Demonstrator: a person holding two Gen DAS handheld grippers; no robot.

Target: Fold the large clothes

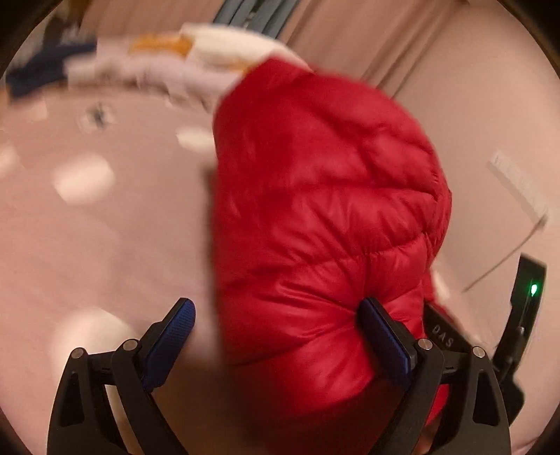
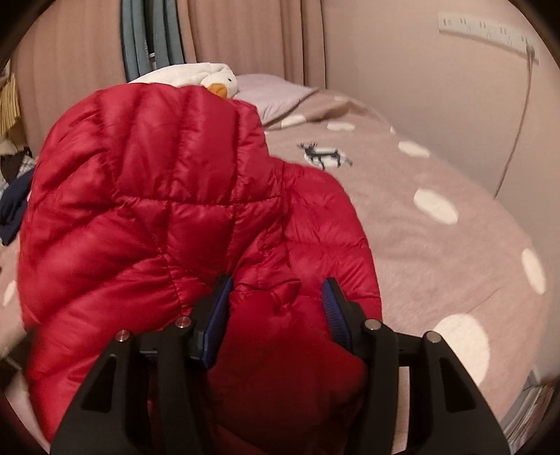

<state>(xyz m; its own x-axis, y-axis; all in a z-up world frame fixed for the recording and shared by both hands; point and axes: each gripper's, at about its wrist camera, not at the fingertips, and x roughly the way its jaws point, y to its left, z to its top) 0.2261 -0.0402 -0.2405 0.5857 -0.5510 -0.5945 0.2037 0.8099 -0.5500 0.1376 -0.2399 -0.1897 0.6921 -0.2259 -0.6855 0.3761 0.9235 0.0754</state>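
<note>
A red quilted puffer jacket (image 1: 322, 210) is bunched and held up over a pink bed. In the left wrist view my left gripper (image 1: 276, 318) is open wide, the jacket bulging between its blue pads (image 1: 385, 336) and pressing on the right one. In the right wrist view the jacket (image 2: 147, 210) fills the left and middle. My right gripper (image 2: 276, 297) stands partly open with a thick fold of the jacket between its fingers (image 2: 217, 315). The other gripper's body shows at the left wrist view's right edge.
The bed has a pink cover (image 2: 437, 252) with white dots and a deer print (image 2: 325, 154). A white plush duck (image 2: 210, 78) and a pillow (image 2: 276, 92) lie at its head. Curtains (image 2: 245, 38) and a wall with a power strip (image 2: 490, 29) stand behind. Dark clothes (image 2: 14, 199) lie at left.
</note>
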